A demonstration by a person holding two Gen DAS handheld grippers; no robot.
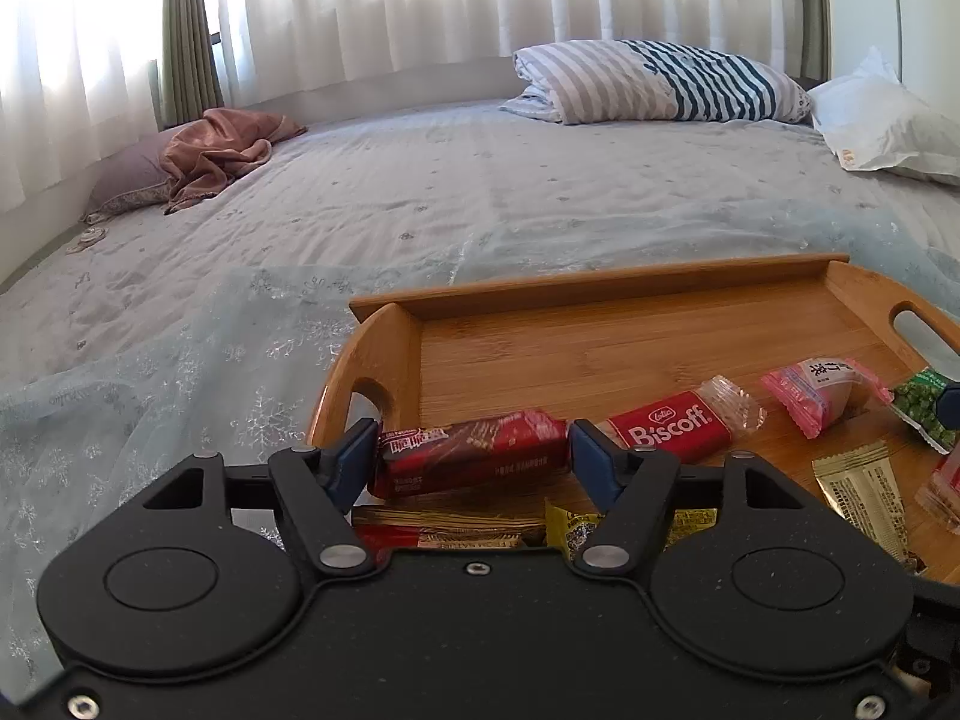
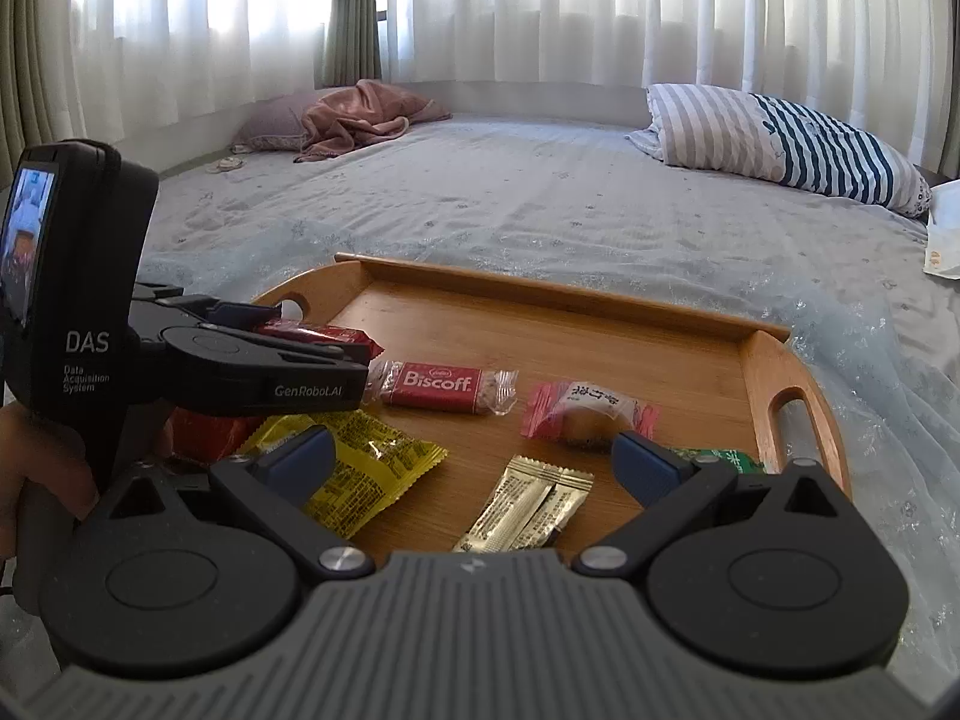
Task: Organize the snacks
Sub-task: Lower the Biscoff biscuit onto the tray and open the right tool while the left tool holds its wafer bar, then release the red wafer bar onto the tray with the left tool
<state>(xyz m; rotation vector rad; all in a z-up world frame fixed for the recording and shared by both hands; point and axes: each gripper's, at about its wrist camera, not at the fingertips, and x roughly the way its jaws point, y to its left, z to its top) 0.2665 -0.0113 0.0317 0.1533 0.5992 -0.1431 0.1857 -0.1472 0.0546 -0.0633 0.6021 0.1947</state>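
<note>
A wooden tray (image 1: 600, 288) (image 2: 540, 294) lies on the bed and holds several snack packs. At the tray's left end lies a red chocolate wafer bar (image 1: 480, 441) (image 2: 318, 333). It sits lengthwise between the blue pads of my left gripper (image 1: 471, 450) (image 2: 336, 354), which stand at its two ends without visibly squeezing it. To its right are a red Biscoff pack (image 1: 669, 429) (image 2: 441, 384), a pink wrapped cake (image 2: 591, 411) and a green packet (image 2: 720, 459). My right gripper (image 2: 471, 450) hangs wide open and empty above gold sachets (image 2: 528, 507), beside a yellow packet (image 2: 366, 462).
The tray sits near the bed's front edge on a pale lacy cover. A striped folded duvet (image 2: 780, 144) lies far right, a pink blanket (image 2: 360, 114) on a pillow far left, and a white bag (image 1: 882, 114) at the right. A hand (image 2: 36, 462) holds the left gripper's handle.
</note>
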